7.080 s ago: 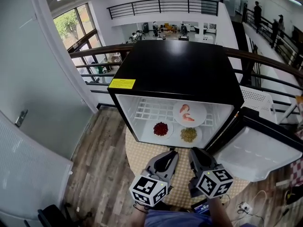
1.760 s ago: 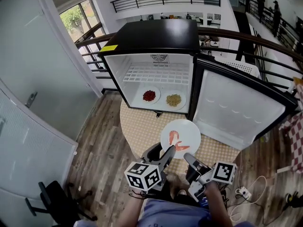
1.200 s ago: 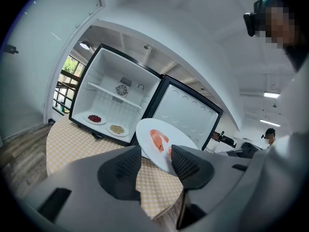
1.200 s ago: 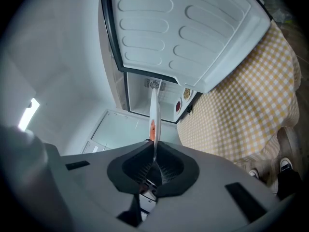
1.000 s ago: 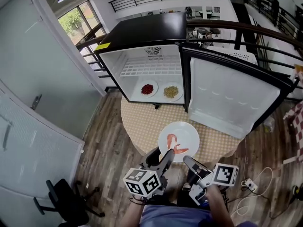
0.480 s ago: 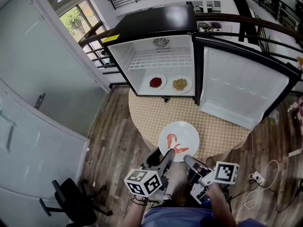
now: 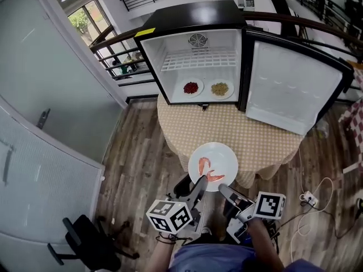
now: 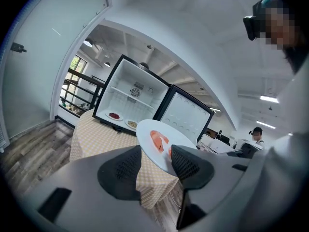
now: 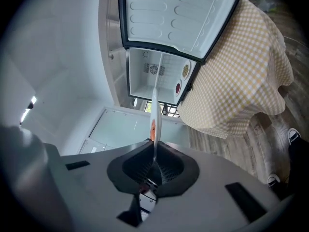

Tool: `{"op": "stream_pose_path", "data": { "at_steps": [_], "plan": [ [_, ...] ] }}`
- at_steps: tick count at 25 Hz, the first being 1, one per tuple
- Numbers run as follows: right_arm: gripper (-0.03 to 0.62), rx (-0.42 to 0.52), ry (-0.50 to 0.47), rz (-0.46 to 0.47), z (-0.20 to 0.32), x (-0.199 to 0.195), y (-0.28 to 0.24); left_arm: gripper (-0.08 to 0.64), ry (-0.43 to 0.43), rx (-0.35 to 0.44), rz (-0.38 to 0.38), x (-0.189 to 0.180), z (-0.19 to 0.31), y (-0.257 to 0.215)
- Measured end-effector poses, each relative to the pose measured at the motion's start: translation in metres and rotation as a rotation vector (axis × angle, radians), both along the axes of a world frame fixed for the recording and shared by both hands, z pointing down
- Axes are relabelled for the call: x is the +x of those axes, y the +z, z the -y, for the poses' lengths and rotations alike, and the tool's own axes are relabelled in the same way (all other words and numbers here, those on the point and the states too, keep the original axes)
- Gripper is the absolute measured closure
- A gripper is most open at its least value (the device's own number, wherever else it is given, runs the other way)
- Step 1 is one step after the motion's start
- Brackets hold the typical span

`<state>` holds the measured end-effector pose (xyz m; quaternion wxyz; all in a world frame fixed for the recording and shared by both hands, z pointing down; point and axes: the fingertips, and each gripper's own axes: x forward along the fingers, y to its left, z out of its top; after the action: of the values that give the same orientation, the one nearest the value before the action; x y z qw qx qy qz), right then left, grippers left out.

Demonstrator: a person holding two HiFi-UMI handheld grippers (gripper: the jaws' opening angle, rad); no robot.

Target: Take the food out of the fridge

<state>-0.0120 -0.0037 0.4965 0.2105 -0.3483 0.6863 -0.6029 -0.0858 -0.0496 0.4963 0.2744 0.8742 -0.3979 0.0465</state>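
Note:
A white plate of pink shrimp (image 7: 213, 165) hangs in the air off the near edge of the round table (image 7: 227, 130). My right gripper (image 7: 224, 190) is shut on its near rim; the right gripper view shows the plate (image 9: 155, 115) edge-on, pinched between the pads. My left gripper (image 7: 195, 187) stands open, and the near-left edge of the plate (image 8: 157, 141) lies between its spread jaws. The black fridge (image 7: 198, 17) stands open on the table's far side. On its floor sit a plate of red food (image 7: 191, 87) and a plate of yellowish food (image 7: 219, 88).
The fridge door (image 7: 289, 86) swings out to the right over the checked tablecloth. A wall and grey cabinets run down the left. A black chair (image 7: 85, 248) stands at the lower left. Cables and a power strip (image 7: 309, 198) lie on the wooden floor at the right.
Both grippers and the shrimp plate have drawn back from the fridge, which now looks smaller and farther away. The plate has passed from over the table to beyond its near edge.

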Motion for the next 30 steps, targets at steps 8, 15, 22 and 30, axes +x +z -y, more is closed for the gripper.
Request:
{"op": "stream_pose_path", "data": {
  "at_steps": [8,15,22,30],
  "plan": [
    [0.566,-0.006,0.087,0.007,-0.036,-0.030,-0.004,0.357,0.076,0.014,-0.033,-0.024,-0.029,-0.003],
    [0.566,0.025,0.135,0.004,-0.062,-0.048,-0.012,0.357,0.115,0.035,-0.053,-0.039,-0.053,-0.009],
    [0.566,0.034,0.152,-0.013,-0.087,-0.065,-0.010,0.357,0.131,0.046,-0.062,-0.056,-0.075,-0.009],
    [0.566,0.043,0.166,-0.029,-0.103,-0.080,-0.010,0.357,0.144,0.051,-0.069,-0.068,-0.089,-0.008]
  ]
}}
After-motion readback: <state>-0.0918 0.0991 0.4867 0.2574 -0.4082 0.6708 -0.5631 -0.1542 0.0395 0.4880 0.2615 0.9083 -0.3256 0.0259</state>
